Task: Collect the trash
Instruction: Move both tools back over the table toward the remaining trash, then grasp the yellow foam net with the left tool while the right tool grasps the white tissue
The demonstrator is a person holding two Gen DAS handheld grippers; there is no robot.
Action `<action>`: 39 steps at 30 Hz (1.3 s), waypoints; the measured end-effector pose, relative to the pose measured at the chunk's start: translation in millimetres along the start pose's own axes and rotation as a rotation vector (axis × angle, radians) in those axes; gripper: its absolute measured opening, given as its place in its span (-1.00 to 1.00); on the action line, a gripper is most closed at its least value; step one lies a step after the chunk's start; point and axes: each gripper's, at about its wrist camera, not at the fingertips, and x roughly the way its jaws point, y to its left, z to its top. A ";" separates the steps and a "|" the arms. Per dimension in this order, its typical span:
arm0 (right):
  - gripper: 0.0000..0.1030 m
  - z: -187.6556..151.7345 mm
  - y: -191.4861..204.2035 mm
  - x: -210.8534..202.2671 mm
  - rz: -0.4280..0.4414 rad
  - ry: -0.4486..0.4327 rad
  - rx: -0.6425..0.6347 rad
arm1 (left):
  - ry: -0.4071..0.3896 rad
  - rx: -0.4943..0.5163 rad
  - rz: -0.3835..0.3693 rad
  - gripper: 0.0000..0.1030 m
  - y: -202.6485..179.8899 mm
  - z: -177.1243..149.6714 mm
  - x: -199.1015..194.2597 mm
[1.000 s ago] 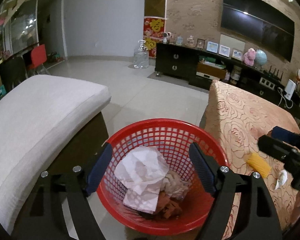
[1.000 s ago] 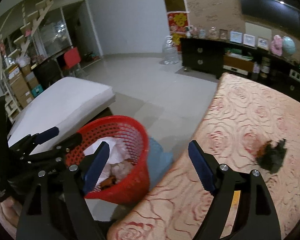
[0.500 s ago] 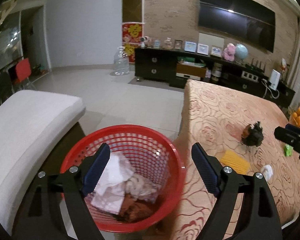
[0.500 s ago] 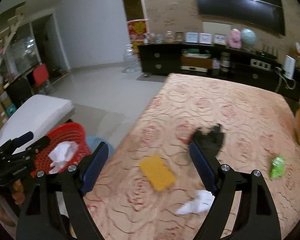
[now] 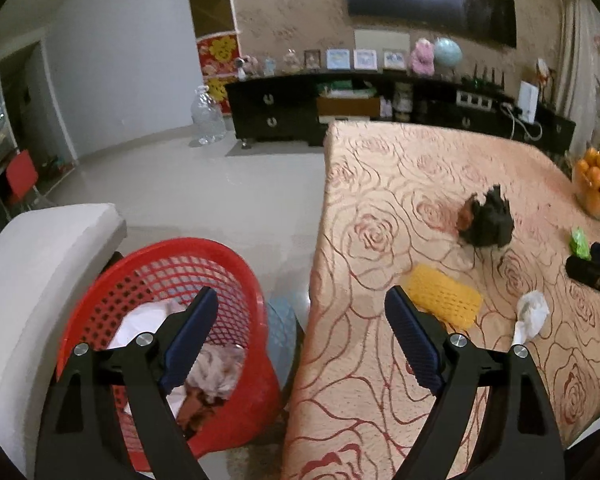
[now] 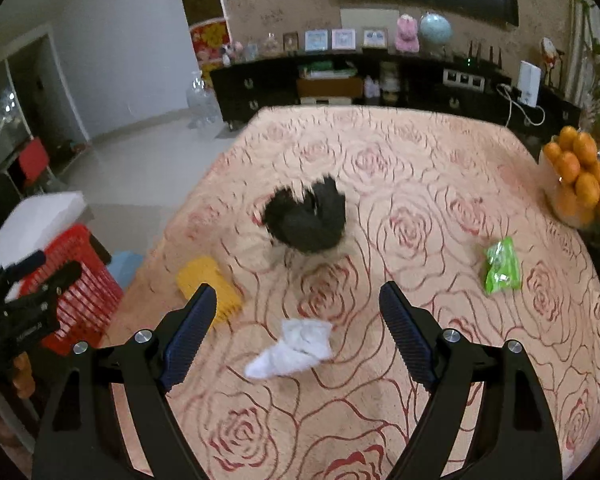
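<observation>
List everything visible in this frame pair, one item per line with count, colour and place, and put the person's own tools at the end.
table: 1, pink rose-pattern cloth, fills the right wrist view
crumpled tissue: 1, white, on the table, nearest the right tool
foam net: 1, yellow, near the table's left edge
dark wrapper: 1, black with some orange, mid-table
plastic wrapper: 1, green, right part of the table
oranges: a pile, orange, in a bowl at the table's right edge
basket: 1, red, on the floor left of the table, holding crumpled paper
cushioned seat: 1, white, left of the basket
cabinet: 1, black, along the far wall
water jug: 1, clear, on the floor
left tool: 1, black with blue pads, open, empty
right tool: 1, same, open, empty
</observation>
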 end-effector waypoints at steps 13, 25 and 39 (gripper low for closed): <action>0.49 -28.4 16.6 57.5 -0.044 0.107 -0.081 | 0.041 0.040 -0.015 0.60 -15.2 -6.3 14.6; -0.29 -32.0 7.9 68.9 -0.035 0.162 -0.063 | 0.071 0.061 -0.038 0.60 -29.8 -9.7 31.4; -0.29 -4.0 -29.6 25.9 -0.051 0.032 0.044 | 0.088 0.190 -0.203 0.61 -80.0 -8.9 56.9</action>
